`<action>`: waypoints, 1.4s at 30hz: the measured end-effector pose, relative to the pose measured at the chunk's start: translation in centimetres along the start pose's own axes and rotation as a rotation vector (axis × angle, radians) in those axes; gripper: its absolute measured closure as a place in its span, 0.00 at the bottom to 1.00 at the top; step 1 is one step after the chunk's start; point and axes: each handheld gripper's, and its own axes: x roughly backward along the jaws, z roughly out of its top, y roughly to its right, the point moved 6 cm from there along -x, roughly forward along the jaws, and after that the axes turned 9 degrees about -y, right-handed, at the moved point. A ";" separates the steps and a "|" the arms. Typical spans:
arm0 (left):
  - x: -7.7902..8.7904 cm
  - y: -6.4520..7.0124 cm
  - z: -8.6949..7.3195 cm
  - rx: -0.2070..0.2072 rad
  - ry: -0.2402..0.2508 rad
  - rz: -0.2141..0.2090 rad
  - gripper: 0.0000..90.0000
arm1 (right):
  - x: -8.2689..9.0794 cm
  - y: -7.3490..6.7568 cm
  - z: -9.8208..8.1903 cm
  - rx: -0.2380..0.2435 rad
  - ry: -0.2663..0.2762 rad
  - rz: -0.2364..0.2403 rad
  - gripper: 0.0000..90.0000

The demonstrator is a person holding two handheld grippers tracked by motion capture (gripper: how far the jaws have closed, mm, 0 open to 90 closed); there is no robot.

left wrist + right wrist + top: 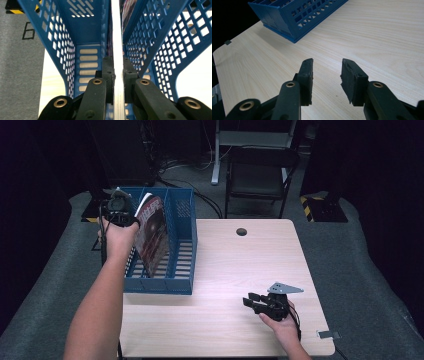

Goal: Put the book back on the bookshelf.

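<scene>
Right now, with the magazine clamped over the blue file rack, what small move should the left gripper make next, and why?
Probably lower it a little further. The left gripper is shut on the thin glossy magazine, which leans tilted in the middle slot of the blue perforated plastic file rack, its top still above the rim.

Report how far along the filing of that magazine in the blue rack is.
Done: the magazine already stands inside the blue rack, in its middle slot, leaning. In hand: the left tongs are clamped on the magazine's edge. Left: letting go and pulling that hand out. The right tongs are open over the bare table, holding nothing.
</scene>
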 end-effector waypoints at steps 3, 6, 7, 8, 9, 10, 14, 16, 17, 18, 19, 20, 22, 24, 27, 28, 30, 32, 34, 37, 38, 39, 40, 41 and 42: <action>0.1 0.3 0.3 -0.004 -0.004 -0.020 0.94 | 0.0 0.0 0.0 0.003 0.001 0.000 0.68; 0.0 0.6 0.4 -0.011 0.003 -0.012 0.94 | 0.0 0.1 0.1 0.002 0.006 -0.009 0.68; -0.1 0.6 0.5 -0.010 0.007 -0.010 0.94 | 0.1 0.1 0.0 0.001 0.002 -0.006 0.68; -0.1 0.7 0.5 -0.013 0.009 -0.011 0.94 | 0.1 0.1 0.0 0.000 0.004 -0.005 0.69; -0.1 0.7 0.5 -0.011 0.010 -0.012 0.94 | 0.1 0.1 0.0 0.000 0.003 -0.005 0.69; -0.2 0.8 0.6 -0.009 0.012 -0.012 0.94 | 0.1 0.2 0.0 0.004 0.003 -0.007 0.69; 0.1 0.8 0.8 -0.007 0.021 -0.013 0.94 | 0.2 0.2 0.0 0.003 0.008 -0.008 0.69; 0.3 0.9 1.0 -0.001 0.039 -0.013 0.94 | 0.2 0.3 0.1 0.002 0.008 -0.013 0.69; 0.4 0.9 1.1 0.003 0.050 -0.014 0.94 | 0.2 0.4 0.1 0.001 0.008 -0.014 0.69; 0.5 0.8 1.2 -0.001 0.051 -0.012 0.94 | 0.2 0.3 0.0 -0.007 0.007 -0.014 0.69; 0.5 0.8 1.3 0.011 0.063 -0.017 0.94 | 0.2 0.3 0.0 -0.008 0.008 -0.014 0.69; 0.4 0.7 1.3 0.016 0.067 -0.015 0.94 | 0.2 0.3 0.0 -0.007 0.006 -0.014 0.69; 0.2 0.5 1.3 0.024 0.071 -0.019 0.94 | 0.1 0.3 0.1 -0.002 0.010 -0.011 0.69; -0.2 0.4 1.3 0.036 0.079 -0.027 0.94 | 0.0 0.2 0.0 -0.001 0.006 -0.014 0.69; -0.7 0.3 1.3 0.054 0.079 -0.034 0.94 | 0.0 0.3 0.0 0.001 0.006 -0.013 0.69; -0.9 0.2 1.2 0.059 0.073 -0.039 0.94 | 0.0 0.2 0.0 -0.006 0.004 -0.011 0.69; -1.1 0.0 1.3 0.060 0.078 -0.036 0.94 | 0.0 0.3 0.0 -0.001 0.001 -0.008 0.69; -1.1 0.0 1.4 0.060 0.079 -0.039 0.93 | -0.1 0.3 0.0 -0.002 0.003 -0.009 0.69; -1.1 -0.2 1.4 0.057 0.073 -0.038 0.93 | -0.1 0.3 0.0 0.000 0.000 -0.004 0.69; -1.1 -0.4 1.4 0.070 0.079 -0.043 0.93 | -0.2 0.1 -0.1 -0.001 -0.008 -0.002 0.69; -1.1 -0.5 1.3 0.076 0.092 -0.035 0.92 | -0.2 0.1 -0.1 0.000 -0.011 -0.002 0.69; -1.1 -0.7 1.3 0.079 0.094 -0.037 0.90 | -0.2 0.0 -0.1 -0.001 -0.014 -0.001 0.69; -1.2 -0.7 1.2 0.080 0.087 -0.046 0.88 | -0.2 0.0 -0.1 0.004 -0.012 0.003 0.69; -1.3 -0.8 1.2 0.080 0.081 -0.047 0.85 | -0.2 0.0 -0.1 0.005 -0.010 0.003 0.69; -1.3 -0.9 1.2 0.076 0.076 -0.044 0.82 | -0.2 0.0 -0.1 0.009 -0.011 0.004 0.69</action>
